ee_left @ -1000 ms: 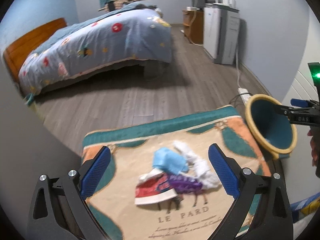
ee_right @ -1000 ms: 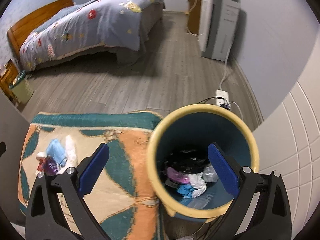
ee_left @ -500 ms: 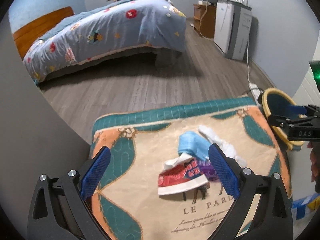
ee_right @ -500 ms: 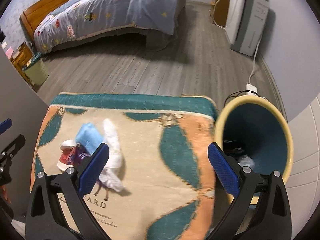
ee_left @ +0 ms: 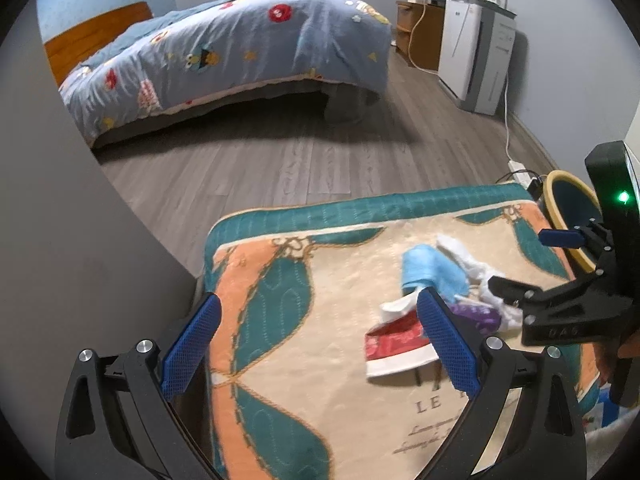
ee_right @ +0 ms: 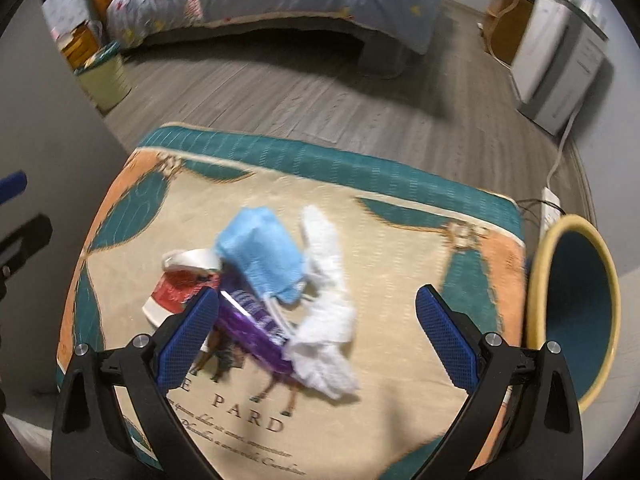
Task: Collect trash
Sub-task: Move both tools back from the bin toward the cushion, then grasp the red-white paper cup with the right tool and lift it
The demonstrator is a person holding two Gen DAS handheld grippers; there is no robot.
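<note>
A small pile of trash lies on a patterned mat [ee_right: 400, 248]: a blue face mask [ee_right: 264, 252], a crumpled white tissue [ee_right: 326, 320], a purple wrapper [ee_right: 252, 328] and a red and white paper cup [ee_right: 176, 292]. My right gripper [ee_right: 316, 340] is open and empty, hovering over the pile with the tissue and wrapper between its fingers. My left gripper [ee_left: 316, 344] is open and empty at the mat's left side; the cup [ee_left: 396, 348] sits by its right finger. The right gripper [ee_left: 568, 312] shows there too, above the pile.
A yellow-rimmed teal bin [ee_right: 572, 304] stands at the mat's right edge, also in the left wrist view [ee_left: 568, 216]. A bed [ee_left: 224, 52], a white appliance [ee_left: 476, 52], a power strip [ee_right: 550, 204] with cable and a small green bin [ee_right: 104, 80] surround the wooden floor.
My right gripper swung left from over the bin to above the trash pile. My left gripper drifted left, so the pile now sits to its right.
</note>
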